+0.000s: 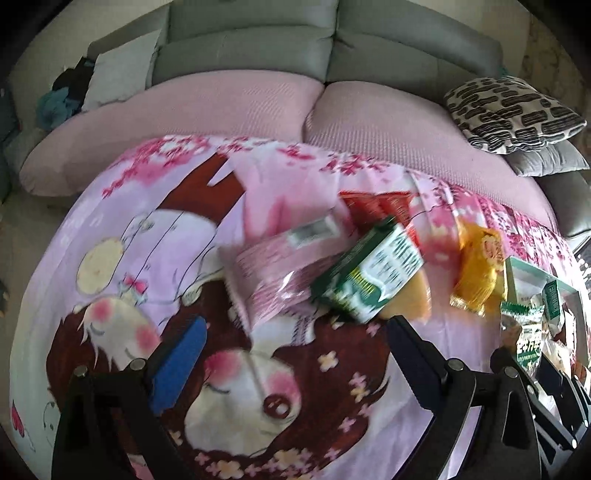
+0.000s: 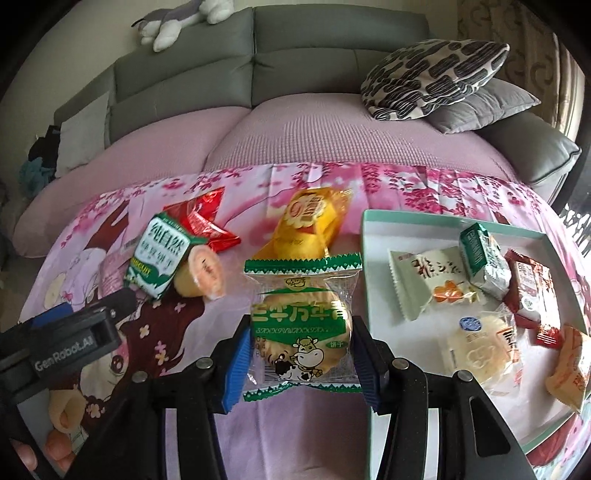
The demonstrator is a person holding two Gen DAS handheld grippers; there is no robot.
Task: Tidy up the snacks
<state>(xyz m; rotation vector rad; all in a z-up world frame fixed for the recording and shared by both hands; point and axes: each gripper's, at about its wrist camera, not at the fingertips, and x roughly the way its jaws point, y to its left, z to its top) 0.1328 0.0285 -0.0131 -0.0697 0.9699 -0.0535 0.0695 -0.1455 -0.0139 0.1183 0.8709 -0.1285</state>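
Note:
My right gripper (image 2: 301, 332) is shut on a green-and-clear biscuit packet (image 2: 301, 325) and holds it above the pink cartoon cloth. A white tray with a teal rim (image 2: 373, 221) on the right holds several wrapped snacks. My left gripper (image 1: 291, 332) is open and empty, close in front of a green-white biscuit packet (image 1: 369, 273), a pink packet (image 1: 273, 269), a round cake roll (image 1: 410, 302), red packets (image 1: 373, 206) and a yellow packet (image 1: 476, 269). The left gripper also shows in the right wrist view (image 2: 122, 299) next to the green-white packet (image 2: 159, 254).
The cloth covers a low table in front of a grey sofa (image 2: 258, 66) with pink seat covers. A patterned cushion (image 2: 432, 77) lies on a grey cushion (image 2: 480, 107). A plush toy (image 2: 177, 18) sits on the sofa back. Clothes (image 1: 66, 92) lie at the left.

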